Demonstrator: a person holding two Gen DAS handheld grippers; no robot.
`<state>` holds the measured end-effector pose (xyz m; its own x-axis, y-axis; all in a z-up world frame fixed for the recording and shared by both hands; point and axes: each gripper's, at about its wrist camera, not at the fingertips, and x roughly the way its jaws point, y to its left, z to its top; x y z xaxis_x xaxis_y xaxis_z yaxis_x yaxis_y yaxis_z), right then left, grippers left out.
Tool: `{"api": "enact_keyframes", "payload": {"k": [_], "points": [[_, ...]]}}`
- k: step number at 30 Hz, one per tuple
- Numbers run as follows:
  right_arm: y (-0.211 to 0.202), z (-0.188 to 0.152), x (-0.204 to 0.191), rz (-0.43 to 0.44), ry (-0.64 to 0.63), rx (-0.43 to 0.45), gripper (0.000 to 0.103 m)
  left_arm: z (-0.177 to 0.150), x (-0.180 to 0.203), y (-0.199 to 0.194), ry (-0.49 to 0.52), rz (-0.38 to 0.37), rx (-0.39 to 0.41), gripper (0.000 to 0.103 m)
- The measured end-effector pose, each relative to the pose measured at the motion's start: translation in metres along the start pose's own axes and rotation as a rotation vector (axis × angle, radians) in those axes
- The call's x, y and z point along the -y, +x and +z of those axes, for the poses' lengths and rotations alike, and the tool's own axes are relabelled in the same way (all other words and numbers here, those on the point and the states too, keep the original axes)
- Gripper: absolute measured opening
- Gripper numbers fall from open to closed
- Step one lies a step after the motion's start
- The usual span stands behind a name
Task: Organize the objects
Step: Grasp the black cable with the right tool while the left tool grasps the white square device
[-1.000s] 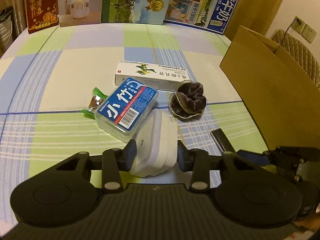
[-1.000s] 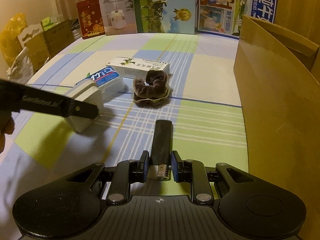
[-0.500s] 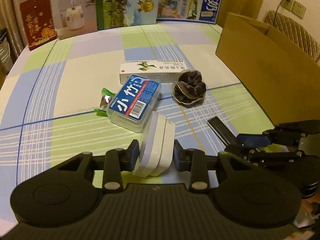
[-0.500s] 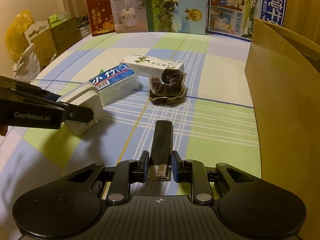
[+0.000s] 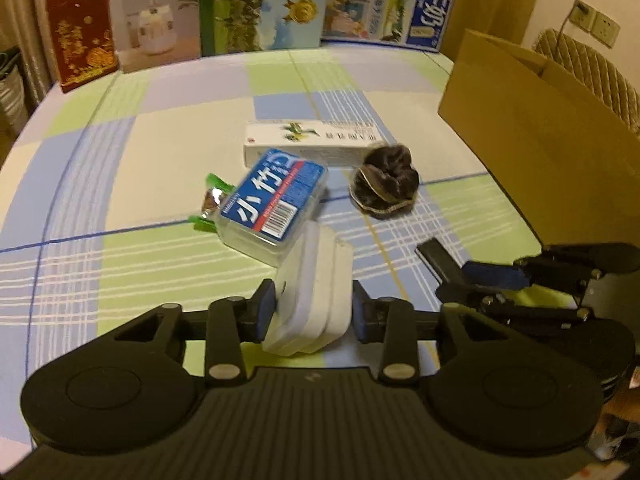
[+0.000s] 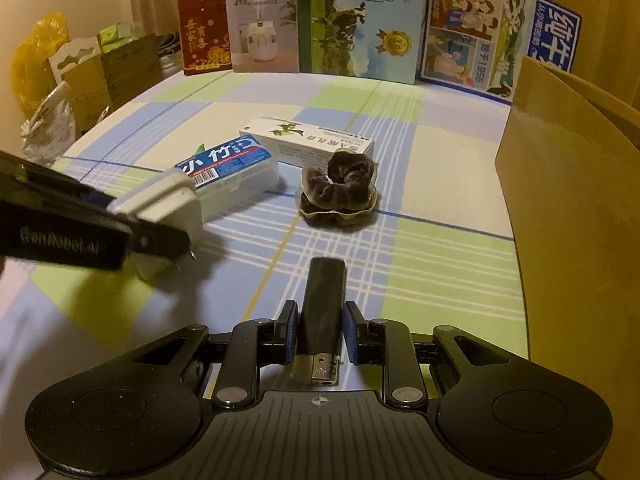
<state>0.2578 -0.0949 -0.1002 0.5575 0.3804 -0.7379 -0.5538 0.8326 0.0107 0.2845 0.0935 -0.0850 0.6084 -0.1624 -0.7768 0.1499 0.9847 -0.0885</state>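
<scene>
Fingers (image 5: 267, 309) clamp white charger (image 5: 312, 300) — cardboard box (image 6: 568, 208) interior hidden.

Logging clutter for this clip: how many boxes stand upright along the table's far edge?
4, in a row: red box leftmost, white humidifier box, green milk carton, blue milk carton rightmost. More may be hidden behind the cardboard box.

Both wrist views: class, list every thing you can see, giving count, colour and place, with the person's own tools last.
white charger plug: 1, white, in left claw, off the cloth
black lighter: 1, black, in right claw
floss box: 1, clear, blue label, table centre
medicine box: 1, white, behind floss box
scrunchie: 1, dark brown, beside medicine box
candy: 1, green wrapper, left of floss box
cardboard box: 1, brown, right edge
upright cartons: 4, mixed, far edge
tablecloth: 1, checked
left claw: 1, black
right claw: 1, black
</scene>
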Motion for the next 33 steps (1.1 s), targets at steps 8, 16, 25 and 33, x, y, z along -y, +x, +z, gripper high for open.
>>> {"api": "enact_keyframes", "payload": {"k": [8,16,25,33], "points": [[0.001,0.001,-0.001,-0.010,0.010,-0.004,0.020,0.003,0.000,-0.002,-0.008,0.003,0.000,0.027],[-0.010,0.005,0.001,-0.011,0.050,0.017,0.019,0.009,-0.003,-0.016,-0.023,0.008,0.034,0.027],[-0.018,0.007,0.000,-0.002,0.068,0.020,0.019,0.009,0.002,-0.020,-0.025,-0.009,0.024,0.027],[-0.049,0.019,0.001,-0.015,0.089,0.093,0.019,0.017,0.013,-0.039,-0.039,-0.027,0.056,0.027]]}}
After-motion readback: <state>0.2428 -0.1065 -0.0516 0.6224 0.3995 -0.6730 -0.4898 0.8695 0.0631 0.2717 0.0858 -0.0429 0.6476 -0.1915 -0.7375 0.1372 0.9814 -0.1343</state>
